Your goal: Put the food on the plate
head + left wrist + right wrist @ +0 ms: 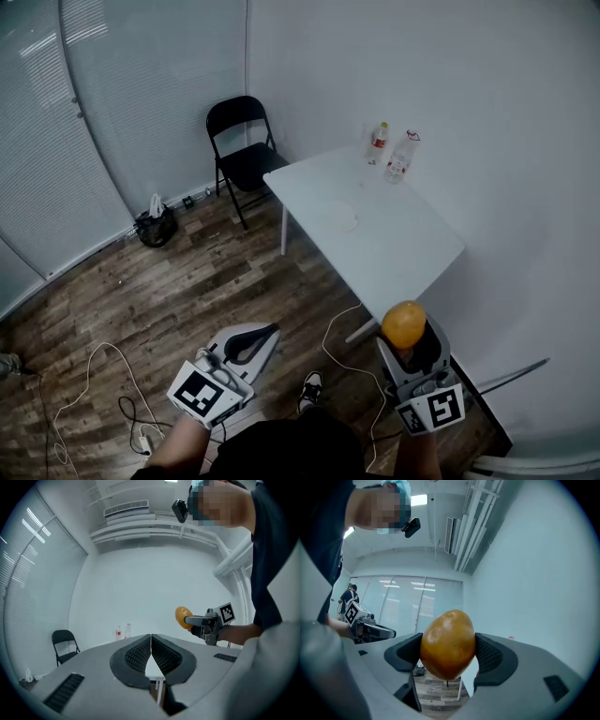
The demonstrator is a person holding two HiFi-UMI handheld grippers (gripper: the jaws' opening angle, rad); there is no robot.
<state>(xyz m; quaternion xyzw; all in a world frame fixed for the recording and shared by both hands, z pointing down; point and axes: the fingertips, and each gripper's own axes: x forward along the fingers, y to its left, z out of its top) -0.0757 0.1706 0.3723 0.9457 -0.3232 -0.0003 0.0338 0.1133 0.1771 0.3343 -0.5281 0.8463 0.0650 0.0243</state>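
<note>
My right gripper (406, 339) is shut on a round orange-yellow piece of food (404, 323), held in the air in front of the near corner of the white table (394, 248). In the right gripper view the food (447, 644) fills the gap between both pads. A faint white plate (343, 218) lies near the middle of the table, well away from both grippers. My left gripper (267, 333) is shut on nothing and hangs over the wooden floor, left of the table. In the left gripper view its jaws (151, 639) meet, and the right gripper (187, 619) with the food (183, 617) shows beyond.
Two plastic bottles (378, 142) (401, 156) stand at the table's far end by the wall. A black folding chair (242, 150) sits at the far left corner. A dark bag (157, 225) and loose cables (84, 375) lie on the floor.
</note>
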